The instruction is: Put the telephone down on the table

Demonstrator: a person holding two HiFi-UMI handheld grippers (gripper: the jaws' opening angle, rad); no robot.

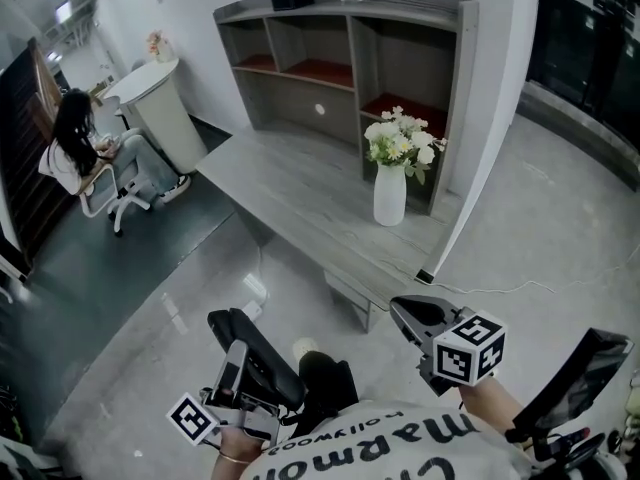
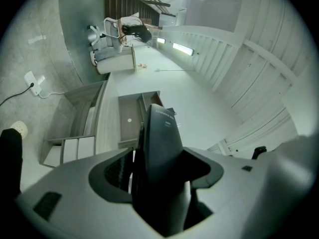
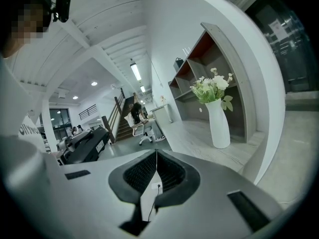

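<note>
In the head view the telephone (image 1: pixel 262 353), a dark handset, is seen clamped in the left gripper (image 1: pixel 240 363) low at the left, over the polished floor (image 1: pixel 170 308) and well apart from the table (image 1: pixel 300 193). It is judged that a slackened grip here would send it to the hard floor rather than to the table top. The right gripper (image 1: pixel 412 313) is held nearer the table's front edge. The table is a long grey top, bare along its near side, with a shelf unit (image 1: pixel 330 48) at its back and a white vase (image 1: pixel 389 196) of flowers before the right-hand compartment. The vase could be knocked if the handset were brought in from that side, and a handset laid too near the edge might tip off. In the left gripper view the jaws are seen closed on the handset, much of which stands out beyond them, so it could be levered or twisted in the grip if its tip struck the table first. The table appears turned on its side, which suggests a rolled wrist. In the right gripper view the pads are seen pressed together with nothing between them. Beyond are the vase, the table, a staircase and a seated person (image 3: pixel 135 114) far off.
</note>
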